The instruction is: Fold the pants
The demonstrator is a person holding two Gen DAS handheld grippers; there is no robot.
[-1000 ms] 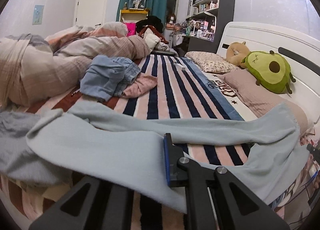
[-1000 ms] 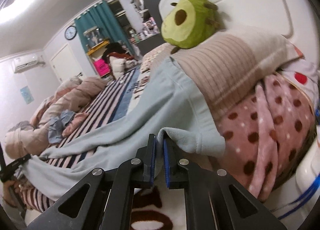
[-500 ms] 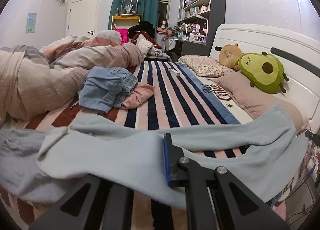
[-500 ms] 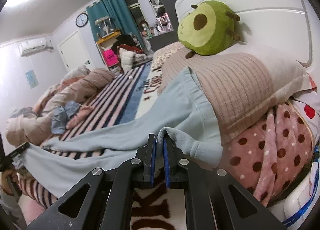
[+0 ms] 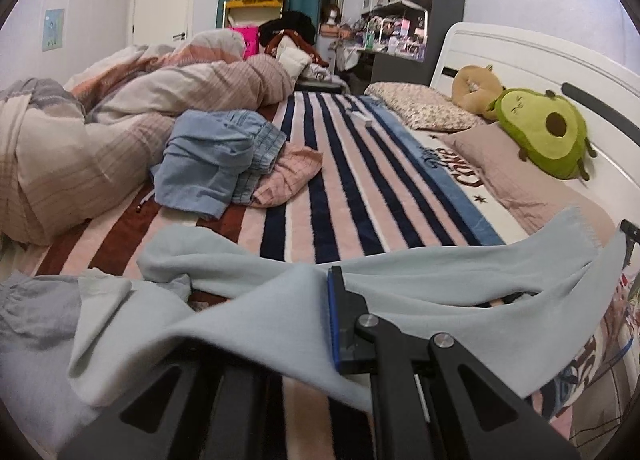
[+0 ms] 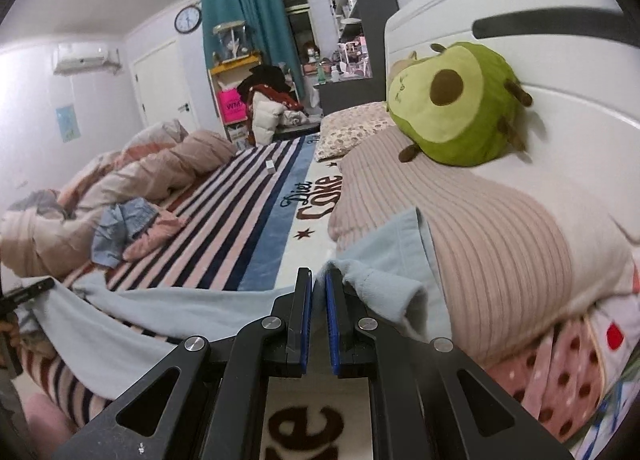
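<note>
The light blue pants (image 5: 420,292) are stretched across the near end of the striped bed, held between both grippers. My left gripper (image 5: 320,324) is shut on one end of the pants; the cloth drapes over its left finger and hides it. My right gripper (image 6: 318,284) is shut on the other end of the pants (image 6: 384,260), beside the ribbed pink pillow (image 6: 480,228). In the right wrist view the left gripper (image 6: 24,292) shows at the far left, holding the far end. One pant leg sags onto the blanket.
A blue and pink clothes pile (image 5: 224,152) and a bunched duvet (image 5: 100,116) lie on the left of the striped blanket (image 5: 340,164). An avocado plush (image 5: 544,132) rests on pillows against the white headboard (image 5: 540,60). A small white box (image 5: 360,118) lies mid-bed.
Both grippers have lifted the pants and drawn them toward the near edge of the bed. The waist end has slid down off the pink pillow. The cloth now bunches near the left gripper.
</note>
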